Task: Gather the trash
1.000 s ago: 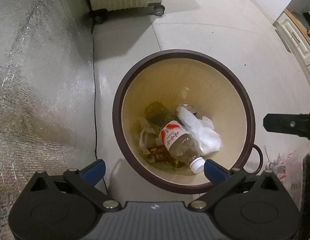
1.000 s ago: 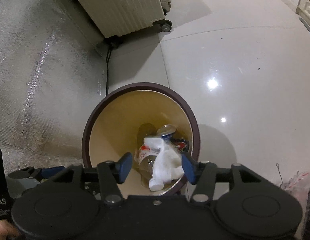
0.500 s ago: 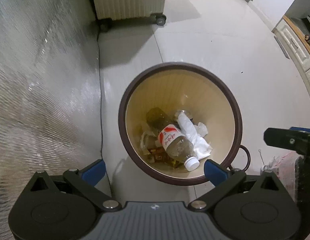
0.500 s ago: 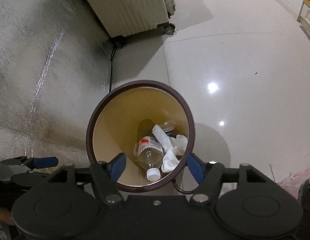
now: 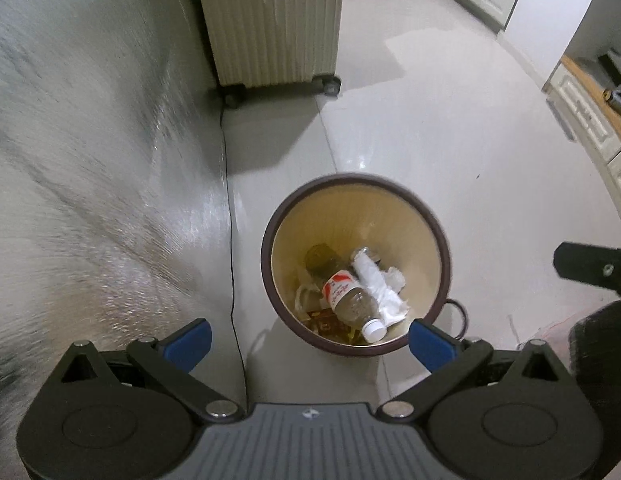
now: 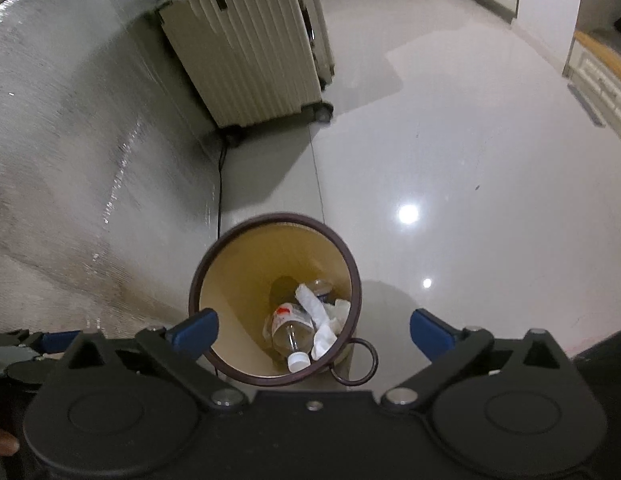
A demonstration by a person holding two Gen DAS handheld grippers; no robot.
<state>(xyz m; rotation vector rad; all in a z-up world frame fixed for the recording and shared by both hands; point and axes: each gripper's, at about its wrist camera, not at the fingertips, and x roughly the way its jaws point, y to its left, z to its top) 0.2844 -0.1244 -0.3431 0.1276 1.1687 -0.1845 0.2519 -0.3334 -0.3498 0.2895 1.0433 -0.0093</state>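
Observation:
A round trash bin (image 5: 272, 280) with a dark brown rim and tan inside stands on the floor; it also shows in the right wrist view (image 6: 198, 280). Inside lie a clear plastic bottle (image 5: 348, 296) with a red-and-white label and white cap, crumpled white paper (image 5: 380, 288), a brown bottle and wrappers. The bottle (image 6: 288, 326) and paper (image 6: 320, 320) show in the right wrist view too. My left gripper (image 5: 309, 340) is open and empty, high above the bin. My right gripper (image 6: 314, 330) is open and empty above it as well.
A cream ribbed suitcase (image 5: 270, 20) on wheels stands behind the bin, beside a silvery foil wall (image 5: 90, 160). A black cable (image 5: 230, 240) runs along the wall's foot. A ring handle (image 6: 356, 362) hangs at the bin's near side. White cabinets (image 5: 590, 120) are at far right.
Both grippers have risen and pulled back from the bin, which now looks smaller. The right gripper's jaws have spread wider. The trash lies unmoved.

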